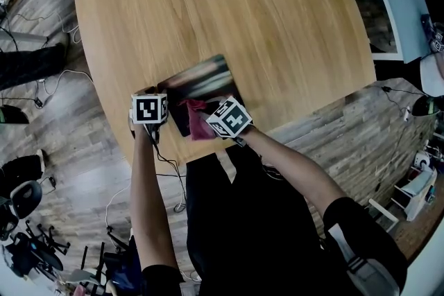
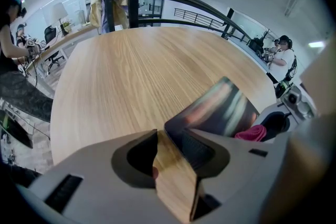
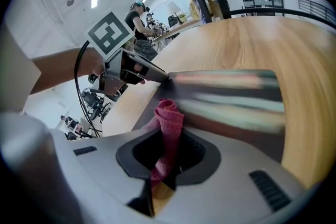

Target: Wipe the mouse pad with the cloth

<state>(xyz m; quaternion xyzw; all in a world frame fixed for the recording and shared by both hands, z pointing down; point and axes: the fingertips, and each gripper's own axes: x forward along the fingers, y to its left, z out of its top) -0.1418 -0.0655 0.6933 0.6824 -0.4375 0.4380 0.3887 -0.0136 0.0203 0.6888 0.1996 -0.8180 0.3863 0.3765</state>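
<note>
A dark, glossy mouse pad (image 1: pixel 201 83) lies near the front edge of the wooden table (image 1: pixel 229 3). On its near part rests a pink cloth (image 1: pixel 196 118), bunched up. My right gripper (image 1: pixel 210 123) is shut on that cloth (image 3: pixel 168 113), which pokes out past the jaws onto the mouse pad (image 3: pixel 231 97). My left gripper (image 1: pixel 158 91) sits at the pad's near left corner. In the left gripper view the left gripper (image 2: pixel 159 132) has its jaws pinched together on the corner of the mouse pad (image 2: pixel 220 107). The cloth (image 2: pixel 251 133) shows at the right.
The table's front edge (image 1: pixel 173 163) runs just behind both grippers. Wood floor with cables (image 1: pixel 62 80) and chairs (image 1: pixel 24 194) lies to the left. A white frame (image 1: pixel 388 3) stands off the table's far right. People (image 2: pixel 283 60) stand in the background.
</note>
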